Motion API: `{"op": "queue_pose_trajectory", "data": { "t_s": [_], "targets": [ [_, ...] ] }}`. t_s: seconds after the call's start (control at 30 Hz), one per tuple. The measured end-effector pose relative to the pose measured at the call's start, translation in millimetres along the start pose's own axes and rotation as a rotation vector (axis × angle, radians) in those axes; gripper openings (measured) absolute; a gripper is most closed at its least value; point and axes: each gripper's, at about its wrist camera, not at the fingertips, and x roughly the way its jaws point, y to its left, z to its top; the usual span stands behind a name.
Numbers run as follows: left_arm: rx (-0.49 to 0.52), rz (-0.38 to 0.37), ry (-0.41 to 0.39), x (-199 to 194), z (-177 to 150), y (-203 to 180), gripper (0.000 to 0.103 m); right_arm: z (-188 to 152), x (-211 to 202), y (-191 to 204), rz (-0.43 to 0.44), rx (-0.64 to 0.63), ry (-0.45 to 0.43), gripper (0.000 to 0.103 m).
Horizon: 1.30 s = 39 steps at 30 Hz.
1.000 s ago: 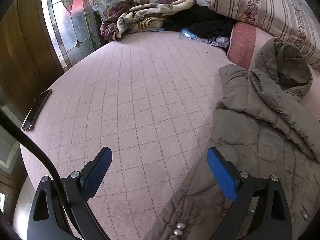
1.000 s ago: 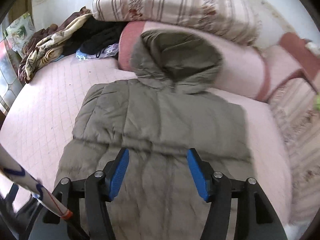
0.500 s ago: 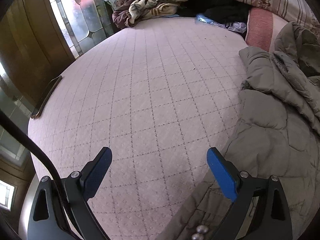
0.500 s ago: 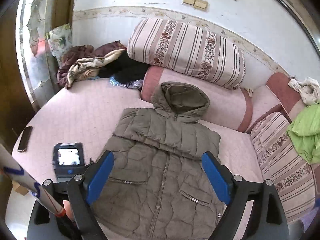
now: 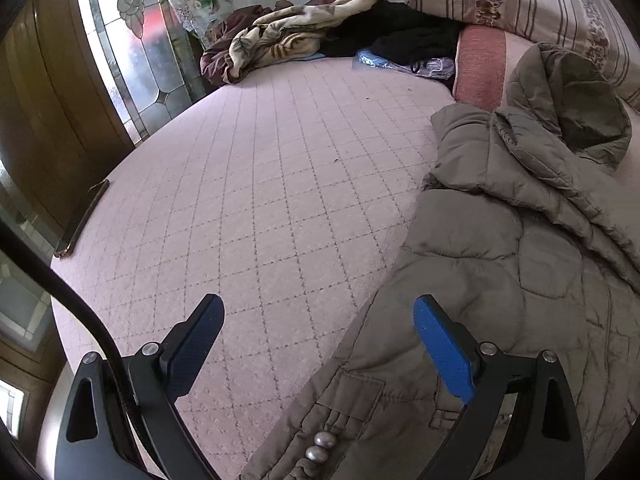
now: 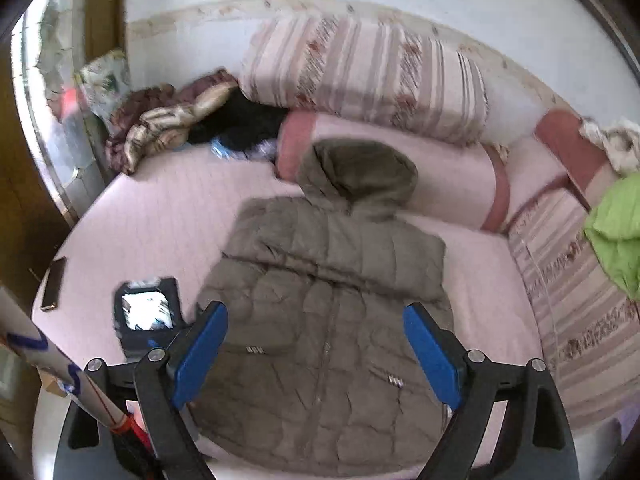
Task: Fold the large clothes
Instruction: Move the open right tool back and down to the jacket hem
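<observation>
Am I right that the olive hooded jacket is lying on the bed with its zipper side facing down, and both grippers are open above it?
Not quite: the jacket lies front up; the right wrist view shows its zipper and both pocket snaps facing the camera. The rest holds: it is on the bed, and the left gripper and right gripper both have their jaws spread.

We see an olive-grey quilted hooded jacket point(image 6: 324, 300) lying flat and front-up across the centre of the right wrist frame, zipped closed, its hood at the upper centre resting against a pink bolster. In the left wrist frame the jacket point(image 5: 500, 272) fills the right side, with small metal snaps at a pocket near the bottom centre.
</observation>
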Motion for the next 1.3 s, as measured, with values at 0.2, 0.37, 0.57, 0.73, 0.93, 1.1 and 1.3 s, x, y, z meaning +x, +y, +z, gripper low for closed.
{"op": "queue_pose_trajectory", "data": {
  "t_s": [0.2, 0.37, 0.57, 0.73, 0.93, 1.1, 1.3],
  "targets": [
    [-0.037, -0.027, 0.031, 4.0, 1.2, 8.3, 0.096, -13.0, 2.6, -15.9, 0.000, 0.042, 0.017, 0.092],
    [-0.036, -0.023, 0.021, 2.8, 2.6, 8.5, 0.096, 0.8, 1.5, -17.2, 0.030, 0.089, -0.030, 0.092],
    [-0.039, -0.010, -0.004, -0.5, 2.4, 8.1, 0.096, -1.6, 4.9, -10.4, 0.031, 0.056, -0.014, 0.092],
    [-0.029, -0.010, -0.010, -1.9, 3.5, 3.6, 0.096, -14.4, 17.3, -31.8, -0.022, 0.107, 0.057, 0.092],
    [0.010, -0.002, -0.030, -14.1, 17.9, -4.6, 0.096, -29.0, 49.1, -61.3, -0.025, 0.094, 0.065, 0.094],
    [0.015, -0.080, -0.026, -19.6, 57.9, -18.5, 0.096, -49.5, 151.3, -135.1, 0.042, 0.214, 0.286, 0.094],
    [0.127, -0.169, -0.039, 4.2, 102.2, -89.2, 0.094, -101.2, 209.6, -188.9, 0.161, 0.358, 0.387, 0.087]
  ]
}}
